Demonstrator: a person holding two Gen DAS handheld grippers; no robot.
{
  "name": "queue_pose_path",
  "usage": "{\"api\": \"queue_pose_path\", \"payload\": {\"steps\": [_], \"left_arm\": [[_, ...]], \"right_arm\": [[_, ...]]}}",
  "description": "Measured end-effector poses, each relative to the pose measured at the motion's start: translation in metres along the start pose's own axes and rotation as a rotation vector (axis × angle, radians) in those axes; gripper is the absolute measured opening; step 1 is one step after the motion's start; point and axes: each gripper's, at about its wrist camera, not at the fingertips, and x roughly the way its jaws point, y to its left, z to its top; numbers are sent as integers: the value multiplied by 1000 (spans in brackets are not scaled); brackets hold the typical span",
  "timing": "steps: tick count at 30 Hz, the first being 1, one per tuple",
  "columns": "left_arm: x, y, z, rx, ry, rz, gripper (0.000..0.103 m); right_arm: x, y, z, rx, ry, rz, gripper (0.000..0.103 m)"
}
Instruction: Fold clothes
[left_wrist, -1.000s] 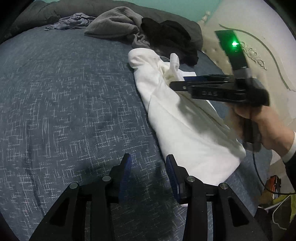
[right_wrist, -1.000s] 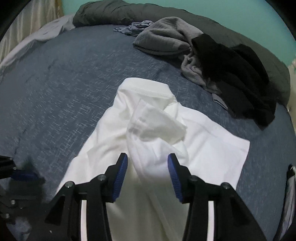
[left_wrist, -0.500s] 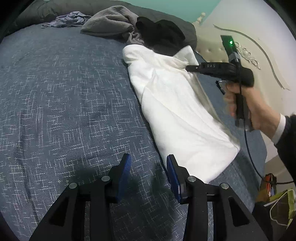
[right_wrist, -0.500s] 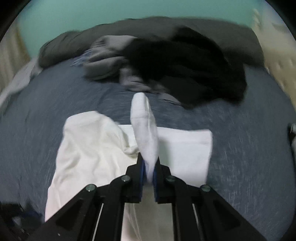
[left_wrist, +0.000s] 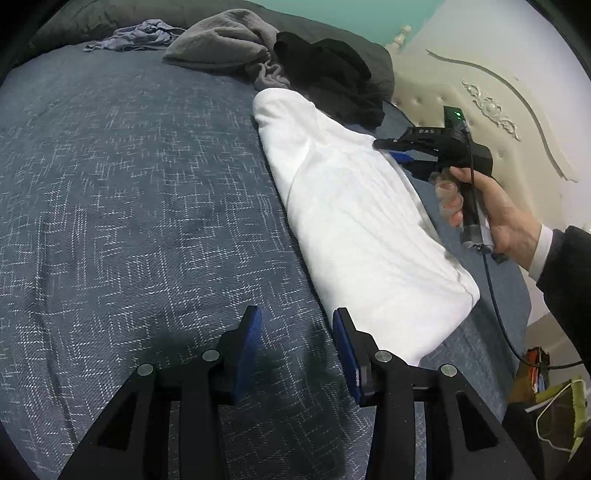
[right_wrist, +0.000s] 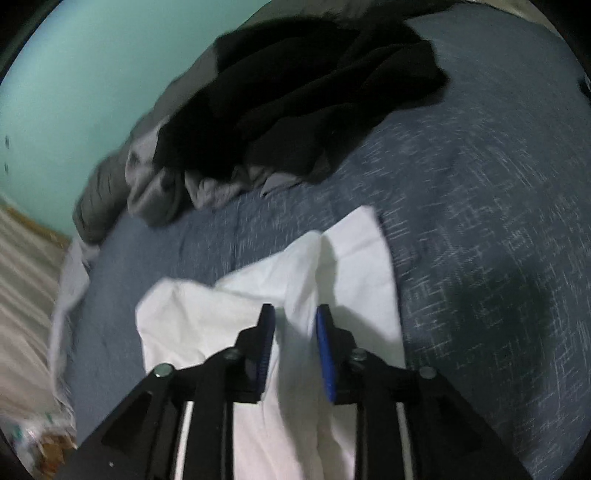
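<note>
- White garment (left_wrist: 362, 225) spread flat on the bed (left_wrist: 129, 206), running lengthwise from near the clothes pile down toward the near edge.
- A raised fold of the same white cloth (right_wrist: 306, 273) seen between the pads in the right wrist view, no pad pressing on it.
- Right tool (right_wrist: 293, 321) just been opening, jaws now apart with a narrow gap; hovering over the far corner of the garment.
- Same right tool (left_wrist: 406, 147) visible from the left wrist camera, held in a hand (left_wrist: 484, 210) with a white cuff under a dark sleeve.
- Left tool (left_wrist: 297, 328) open, nothing between the blue pads; poised over bare blue bedspread just beside the garment's near end.
- Black clothing (left_wrist: 332, 77) and grey clothing (left_wrist: 221, 44) heaped at the far end of the bed, the black touching the garment's top corner.
- Cream headboard (left_wrist: 498, 92) with carved trim behind the right hand.
</note>
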Motion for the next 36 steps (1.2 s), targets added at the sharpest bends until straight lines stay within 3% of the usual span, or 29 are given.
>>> {"api": "queue_pose_path", "payload": {"steps": [6, 9, 14, 20, 25, 28, 31, 36], "left_arm": [[-2, 1, -1, 3, 1, 4, 44], [-1, 0, -4, 7, 6, 6, 44], [-4, -1, -7, 8, 7, 3, 44], [-5, -3, -9, 16, 11, 8, 44], [-9, -2, -12, 12, 10, 4, 44], [-7, -1, -11, 10, 15, 0, 44], [-7, -4, -12, 15, 16, 0, 44], [-9, -5, -12, 18, 14, 3, 44]], "right_arm": [[6, 4, 3, -46, 12, -25, 23], [3, 8, 3, -94, -16, -61, 4], [-18, 16, 8, -199, -126, -110, 3], [9, -1, 10, -168, -7, -219, 4], [-5, -9, 8, -134, -55, -213, 7], [-20, -5, 7, -146, -93, -166, 8], [-19, 15, 2, -230, -29, -88, 8], [3, 23, -15, -291, 104, -113, 8]]}}
